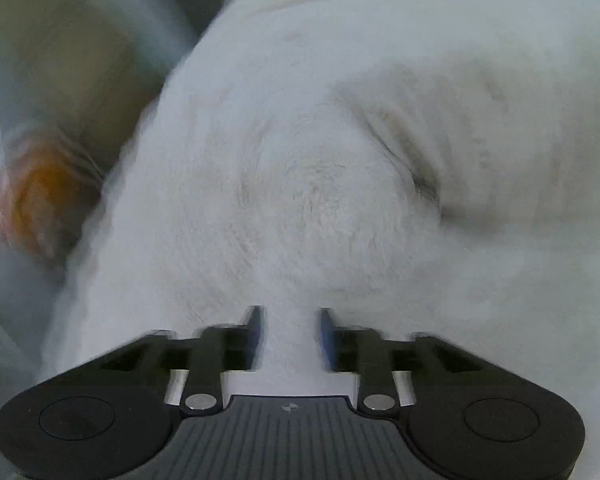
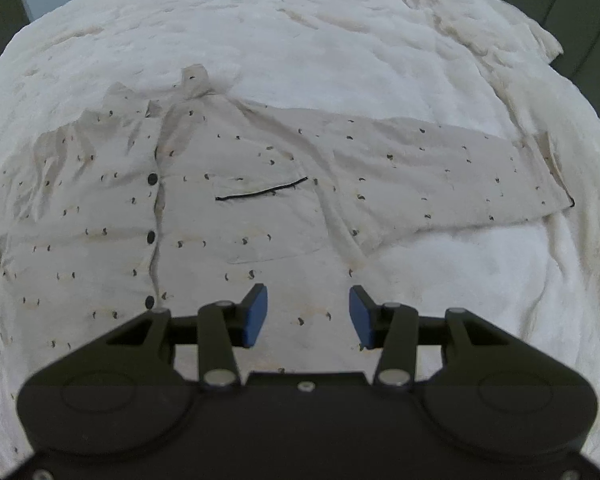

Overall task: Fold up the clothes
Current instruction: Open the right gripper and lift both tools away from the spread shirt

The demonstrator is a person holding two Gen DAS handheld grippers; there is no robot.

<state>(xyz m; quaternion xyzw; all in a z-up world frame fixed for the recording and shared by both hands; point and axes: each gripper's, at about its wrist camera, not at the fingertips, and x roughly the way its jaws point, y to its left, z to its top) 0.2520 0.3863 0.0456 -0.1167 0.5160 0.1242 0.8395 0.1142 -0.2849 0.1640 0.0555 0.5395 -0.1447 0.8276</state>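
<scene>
A cream button-up shirt [image 2: 236, 216] with small dark specks lies flat, front up, on a white fluffy blanket [image 2: 340, 48]. It has dark buttons [image 2: 152, 178] down the placket, a chest pocket with a dark trim line [image 2: 260, 191], and one sleeve [image 2: 452, 176] stretched out to the right. My right gripper [image 2: 308, 314] is open and empty, hovering over the shirt's lower hem. My left gripper [image 1: 292, 332] is open and empty, close above the white blanket [image 1: 320, 200]; the view is motion-blurred and shows no shirt.
The blanket's edge [image 2: 548, 48] falls away at the far right. In the left wrist view a blurred tan and orange shape [image 1: 40, 200] lies to the left of the blanket.
</scene>
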